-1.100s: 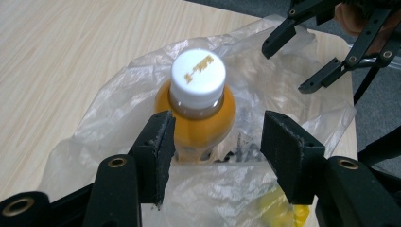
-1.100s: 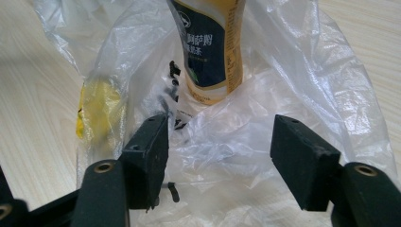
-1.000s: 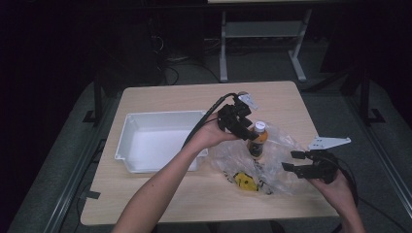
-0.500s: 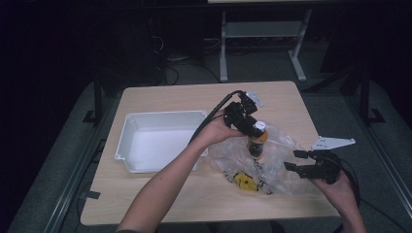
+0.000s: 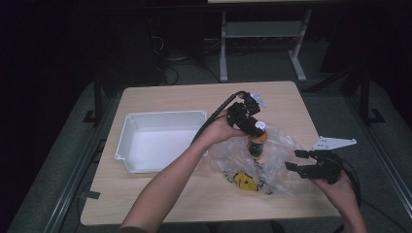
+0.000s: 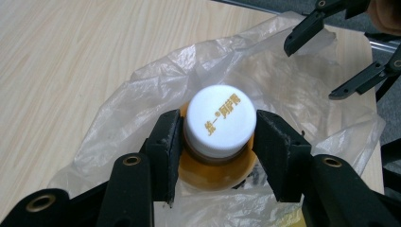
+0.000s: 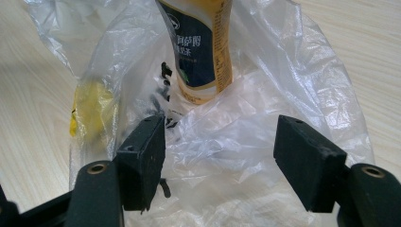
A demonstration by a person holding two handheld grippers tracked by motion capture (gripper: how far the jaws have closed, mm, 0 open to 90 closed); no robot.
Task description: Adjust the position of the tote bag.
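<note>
Here the left gripper [image 6: 218,142], its jaws just closing beside the white cap [image 6: 219,121], takes the rigid, probably full and weighty juice bottle [image 5: 256,143], upright in the thin, slippery plastic bag [image 5: 272,162], while the right gripper [image 7: 220,156] stands open.

The white cap [image 6: 219,120] of the orange drink bottle [image 5: 256,143] carries gold Chinese characters, reading roughly 统一阿萨姆. The bottle's dark label [image 7: 197,47], seen through the clear plastic bag [image 7: 265,94], shows white characters 阿萨姆 with smaller print beneath, too small to read.
</note>
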